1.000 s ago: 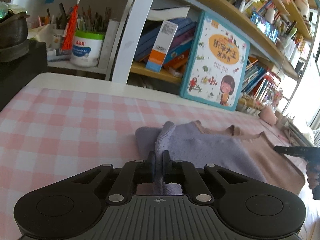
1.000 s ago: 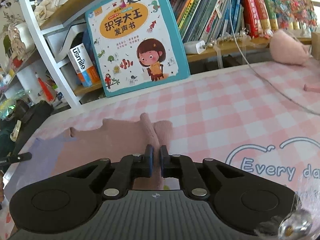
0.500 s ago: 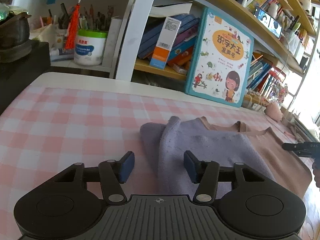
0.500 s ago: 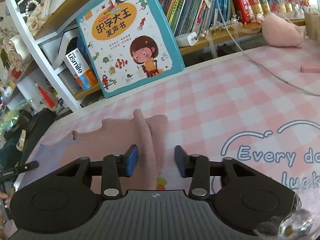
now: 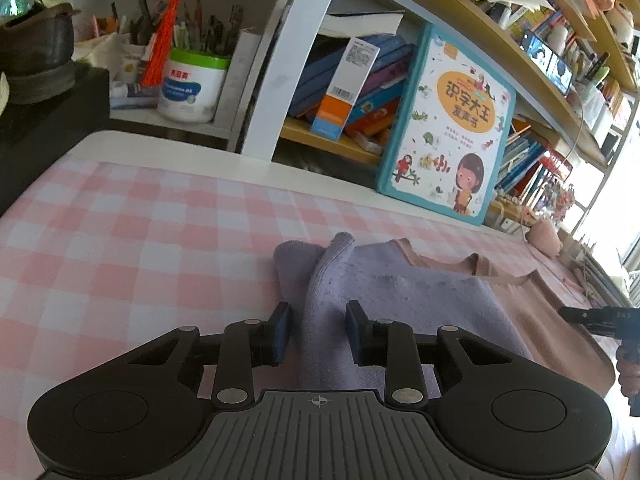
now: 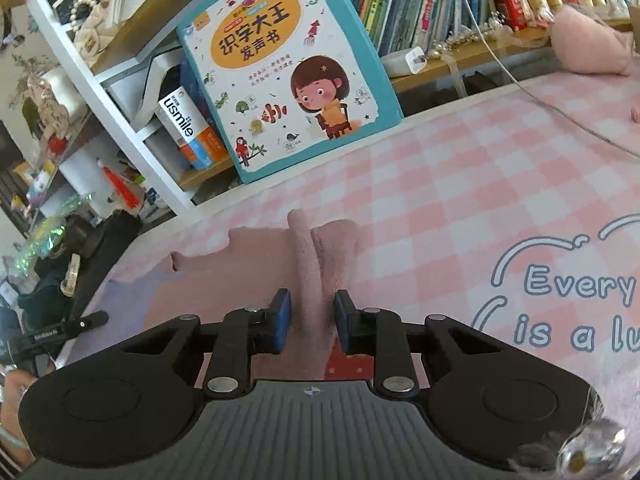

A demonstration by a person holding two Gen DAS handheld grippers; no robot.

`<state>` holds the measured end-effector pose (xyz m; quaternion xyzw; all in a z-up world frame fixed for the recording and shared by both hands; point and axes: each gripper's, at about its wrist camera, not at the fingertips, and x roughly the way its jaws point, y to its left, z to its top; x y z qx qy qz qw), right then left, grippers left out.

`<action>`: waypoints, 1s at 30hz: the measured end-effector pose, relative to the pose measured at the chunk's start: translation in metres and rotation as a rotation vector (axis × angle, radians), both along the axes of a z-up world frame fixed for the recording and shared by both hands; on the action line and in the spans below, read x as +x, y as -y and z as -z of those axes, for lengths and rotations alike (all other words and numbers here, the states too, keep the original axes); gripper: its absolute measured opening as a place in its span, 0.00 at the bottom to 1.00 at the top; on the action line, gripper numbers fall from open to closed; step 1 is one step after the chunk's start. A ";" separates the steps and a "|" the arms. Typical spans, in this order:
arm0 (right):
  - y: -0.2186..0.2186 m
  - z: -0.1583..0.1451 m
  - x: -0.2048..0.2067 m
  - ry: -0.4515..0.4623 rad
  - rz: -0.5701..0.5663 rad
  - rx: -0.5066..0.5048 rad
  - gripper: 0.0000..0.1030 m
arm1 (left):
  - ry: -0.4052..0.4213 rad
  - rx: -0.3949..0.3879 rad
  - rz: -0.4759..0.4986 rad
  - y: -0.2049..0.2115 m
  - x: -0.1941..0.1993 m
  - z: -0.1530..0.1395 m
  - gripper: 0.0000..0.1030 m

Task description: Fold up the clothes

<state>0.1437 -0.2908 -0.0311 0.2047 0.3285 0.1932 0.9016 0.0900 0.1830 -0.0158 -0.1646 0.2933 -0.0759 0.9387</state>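
Observation:
A knit garment lies flat on the pink checked tablecloth (image 5: 120, 248); its left half is purple (image 5: 420, 300) and its right half pink (image 6: 224, 272). In the left wrist view a raised purple fold (image 5: 326, 280) runs between the fingers of my left gripper (image 5: 319, 330). Its jaws are closing, with a gap showing beside the fold. In the right wrist view a raised pink ridge (image 6: 310, 268) stands between the blue pads of my right gripper (image 6: 313, 320). Those jaws are closing too and do not visibly press the cloth. Each gripper's tip shows at the edge of the other's view.
A bookshelf (image 5: 460, 8) runs along the table's far edge. A teal picture book (image 5: 448, 128) leans against it, near a white tub of pens (image 5: 192, 84). A pink plush (image 6: 592, 44) and a thin cable (image 6: 560, 112) lie far right. A black box (image 5: 44, 120) stands far left.
One second ago both grippers were shut on pinched folds of the garment. They let go and spread wide. Now both pairs of jaws stand narrower around the folds, which stay raised.

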 end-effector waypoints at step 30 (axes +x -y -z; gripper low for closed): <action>-0.020 -0.027 -0.024 0.169 -0.023 -0.220 0.51 | 0.073 0.047 -0.237 0.005 -0.043 -0.030 0.55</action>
